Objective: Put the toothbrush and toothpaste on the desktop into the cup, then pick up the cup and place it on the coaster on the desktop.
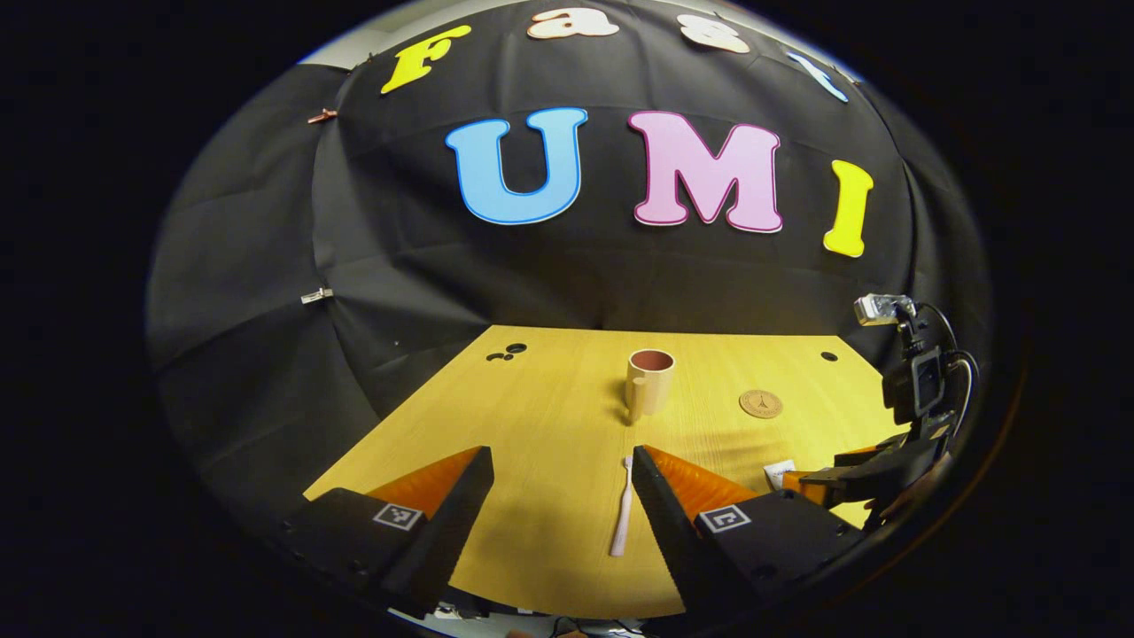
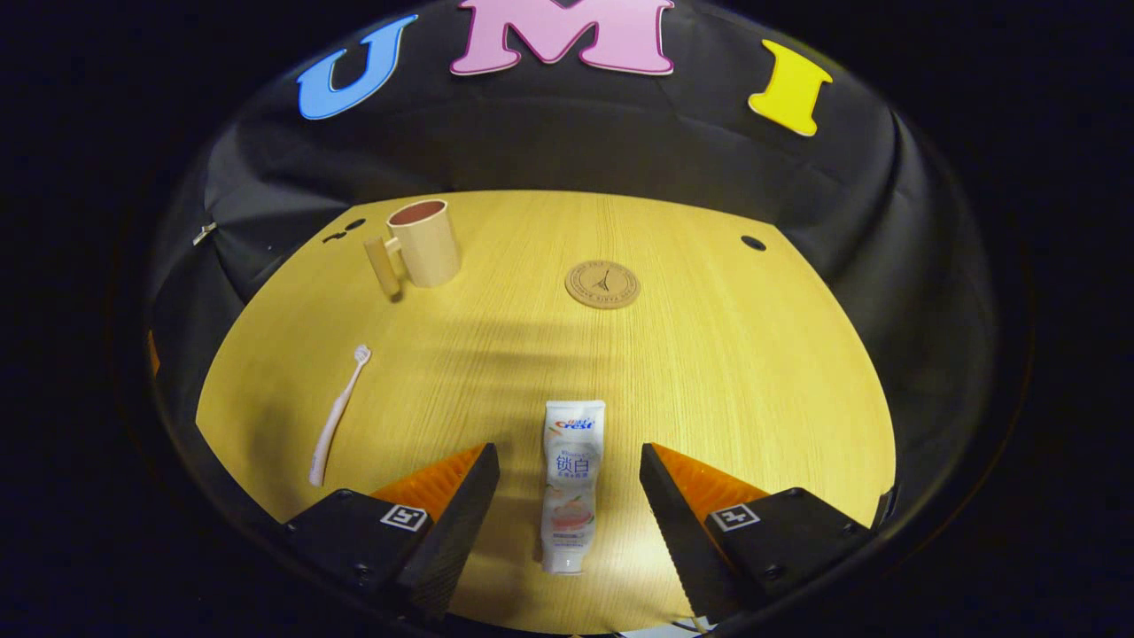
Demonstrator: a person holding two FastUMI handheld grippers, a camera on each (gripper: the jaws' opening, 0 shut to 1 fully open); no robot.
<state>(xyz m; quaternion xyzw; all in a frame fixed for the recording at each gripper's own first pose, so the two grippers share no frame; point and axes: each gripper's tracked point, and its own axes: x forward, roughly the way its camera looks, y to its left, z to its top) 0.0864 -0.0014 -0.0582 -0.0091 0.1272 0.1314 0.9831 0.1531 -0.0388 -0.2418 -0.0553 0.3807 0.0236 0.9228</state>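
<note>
A light wooden desktop [image 2: 709, 372] with a fine grain fills the middle of both views, backed by the booth's black cloth wall [image 1: 266, 266]. A few small dark round holes sit near its far edge.

In the left gripper view, the left gripper [image 1: 562, 478] hangs low over the near part of the desktop with its two fingers spread wide apart, nothing between them. Off to the right of that view, the right gripper [image 1: 877, 474] and its camera mount reach in over the table's edge.

In the right gripper view, the right gripper [image 2: 569, 474] also has its fingers wide apart — they stand on either side of the toothpaste tube [image 2: 570, 483] without touching it.

A beige cup [image 2: 425, 241] with a block-shaped handle stands upright toward the far left of the desktop, its mouth open and its inside a reddish brown. The white toothpaste tube lies flat, lengthwise, with its cap toward the camera and its flat crimped end pointing away. In the left gripper view just one corner of it shows beside the right gripper.

A pale pink toothbrush [image 1: 623, 509] lies flat on the desktop, bristles pointing away toward the cup — in the left gripper view it rests just beside the inner edge of the right-hand finger.

A round cork coaster [image 2: 602, 284] lies to the right of the cup, well apart from it.
</note>
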